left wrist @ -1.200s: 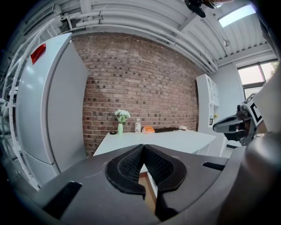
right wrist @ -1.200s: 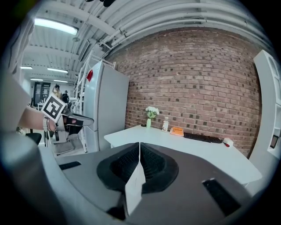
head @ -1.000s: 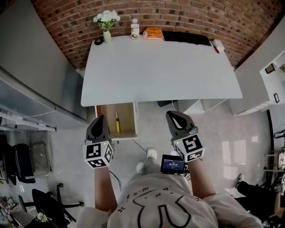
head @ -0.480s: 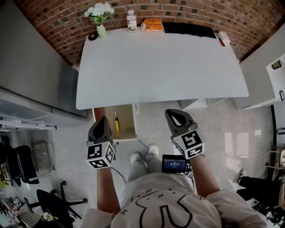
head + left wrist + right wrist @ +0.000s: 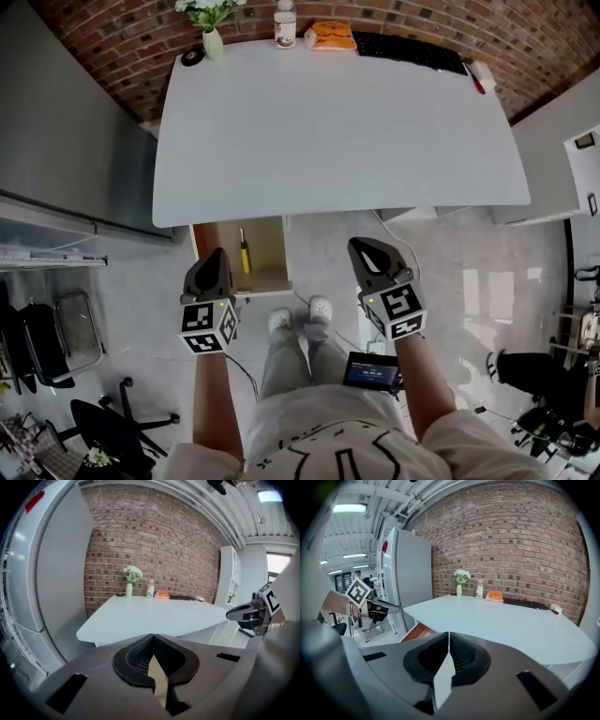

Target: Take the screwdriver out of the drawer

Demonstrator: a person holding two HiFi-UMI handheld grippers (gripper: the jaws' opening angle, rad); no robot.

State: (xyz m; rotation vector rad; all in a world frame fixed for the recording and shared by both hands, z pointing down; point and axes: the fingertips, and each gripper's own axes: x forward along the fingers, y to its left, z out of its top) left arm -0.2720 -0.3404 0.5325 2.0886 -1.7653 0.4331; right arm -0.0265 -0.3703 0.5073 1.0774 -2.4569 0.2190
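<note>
Left gripper point(image 5: 215, 254), right gripper point(image 5: 357, 247) lowered, drawer point(image 5: 268, 251) half under table point(image 5: 337, 131)

The table point(image 5: 337, 131) top looks smooth and matt white, with only a soft sheen. Behind its far edge, the brick wall point(image 5: 122, 56) is rough and mortared. Under the near left corner, the drawer point(image 5: 267, 248) shows warm wood-look sides, and the screwdriver point(image 5: 245, 255) handle reads as yellow plastic. The floor point(image 5: 487, 291) is glossy, throwing back light. The left gripper point(image 5: 215, 253) and right gripper point(image 5: 362, 246) wear matt grey plastic shells, and the black pads point(image 5: 138, 657) are finely gridded.
</note>
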